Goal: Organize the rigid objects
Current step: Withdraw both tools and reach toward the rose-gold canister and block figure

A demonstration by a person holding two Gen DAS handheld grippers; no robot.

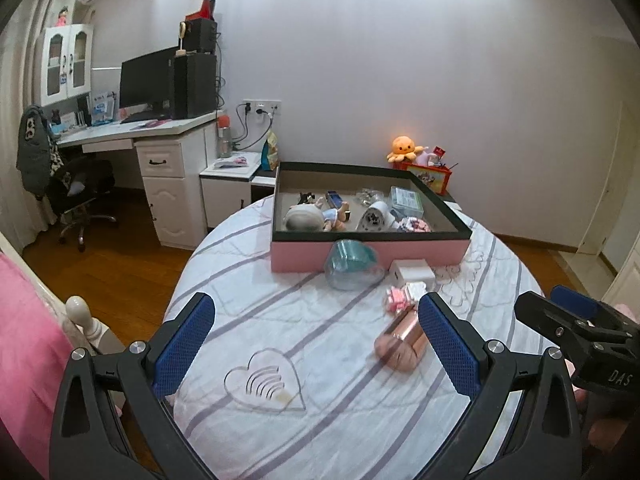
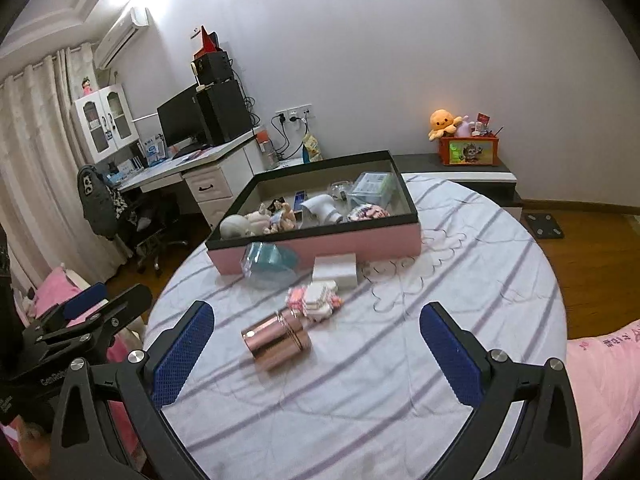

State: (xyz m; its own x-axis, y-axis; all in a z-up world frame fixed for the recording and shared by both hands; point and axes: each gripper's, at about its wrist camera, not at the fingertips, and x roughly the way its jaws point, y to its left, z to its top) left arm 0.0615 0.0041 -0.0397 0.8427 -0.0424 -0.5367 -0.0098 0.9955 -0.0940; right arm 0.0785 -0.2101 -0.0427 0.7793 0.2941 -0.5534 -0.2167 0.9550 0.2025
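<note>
Left wrist view: the left gripper (image 1: 316, 344) has fingers spread wide, holding nothing; its right finger partly hides the rose-gold canister (image 1: 400, 344), lying well in front of the pink box (image 1: 372, 254). Right wrist view: right gripper (image 2: 316, 352) also gapes empty, canister (image 2: 276, 338) fully visible.

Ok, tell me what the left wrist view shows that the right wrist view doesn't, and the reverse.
Only the left wrist view shows the clear heart-shaped piece lying on the bedspread and the white bedpost knob.

Only the right wrist view shows the black square object on the wood floor and the curtains.

Both show the pink box of toys, with the teal case, white box, pink-and-white block toy and rose-gold canister outside it, and both grippers open and empty.
</note>
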